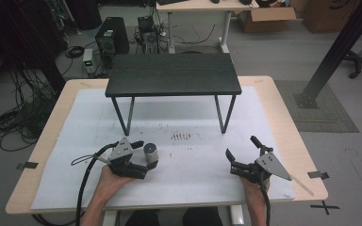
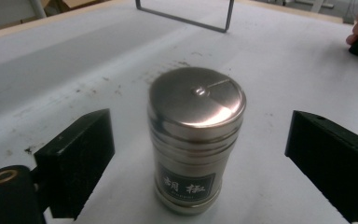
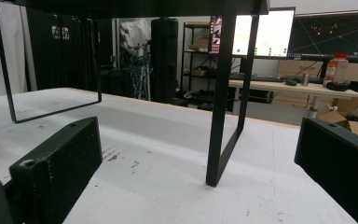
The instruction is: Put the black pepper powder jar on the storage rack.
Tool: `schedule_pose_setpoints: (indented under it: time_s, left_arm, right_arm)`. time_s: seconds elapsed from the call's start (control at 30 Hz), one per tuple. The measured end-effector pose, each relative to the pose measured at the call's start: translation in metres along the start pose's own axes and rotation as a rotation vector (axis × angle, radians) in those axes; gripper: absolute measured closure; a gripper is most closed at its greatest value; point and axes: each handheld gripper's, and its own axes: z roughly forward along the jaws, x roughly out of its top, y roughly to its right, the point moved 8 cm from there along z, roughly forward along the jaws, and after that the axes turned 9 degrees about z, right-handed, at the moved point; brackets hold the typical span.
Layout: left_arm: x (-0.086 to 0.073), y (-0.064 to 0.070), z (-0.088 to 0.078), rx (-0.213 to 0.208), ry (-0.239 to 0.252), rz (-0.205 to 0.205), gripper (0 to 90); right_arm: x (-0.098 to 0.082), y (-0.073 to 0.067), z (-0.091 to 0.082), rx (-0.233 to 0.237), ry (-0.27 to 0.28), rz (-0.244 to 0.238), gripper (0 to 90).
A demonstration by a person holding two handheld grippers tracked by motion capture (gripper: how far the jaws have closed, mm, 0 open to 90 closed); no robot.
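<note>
The steel canister (image 2: 196, 140) stands upright on the counter (image 1: 193, 183) between the spread left claw (image 2: 200, 158), untouched; its small label print is unreadable. The right claw (image 1: 242, 153) rests spread, well apart.

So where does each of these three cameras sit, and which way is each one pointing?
High view: above the person's side, looking forward and down on the table; both forearms, left gripper and right gripper show.
Left gripper view: rides the left gripper, looking along its open jaws at the steel pepper shaker standing between them.
Right gripper view: rides the right gripper, looking low across the table at the black shelf; open jaws show.
Shared: the shaker and shelf also show from above.
</note>
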Motion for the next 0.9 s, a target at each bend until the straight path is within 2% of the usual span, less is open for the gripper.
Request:
schedule_pose_setpoints:
  time_s: [0.1, 0.3, 0.47, 0.63, 0.77, 0.9]
  left_arm:
    - [-0.0019, -0.0005, 0.0016, 0.008, -0.014, 0.009, 14.1]
    - [0.0016, -0.0029, 0.0006, 0.02, 0.013, -0.002, 24.0]
    - [0.0034, -0.0033, -0.001, 0.03, 0.027, 0.011, 32.5]
    - [0.0021, -0.0024, -0.0005, 0.034, 0.019, 0.025, 37.9]
    - [0.0039, -0.001, -0.0006, 0.036, 0.033, 0.033, 42.4]
    - [0.0044, -0.0015, -0.0012, 0.035, 0.039, 0.025, 45.9]
  right_arm:
    - [0.0, 0.0, 0.0, 0.0, 0.0, -0.001, 0.4]
    - [0.0, -0.0001, -0.0001, 0.0, 0.0, -0.001, 0.5]
    - [-0.0001, -0.0001, 0.0001, 0.0, -0.001, -0.001, 0.5]
    - [-0.0001, -0.0001, 0.0001, 0.0, -0.001, -0.001, 0.6]
    - [-0.0001, -0.0001, 0.0001, 0.0, -0.001, -0.002, 0.7]
    - [-0.0002, -0.0001, 0.0001, 0.0, -0.002, -0.001, 0.7]
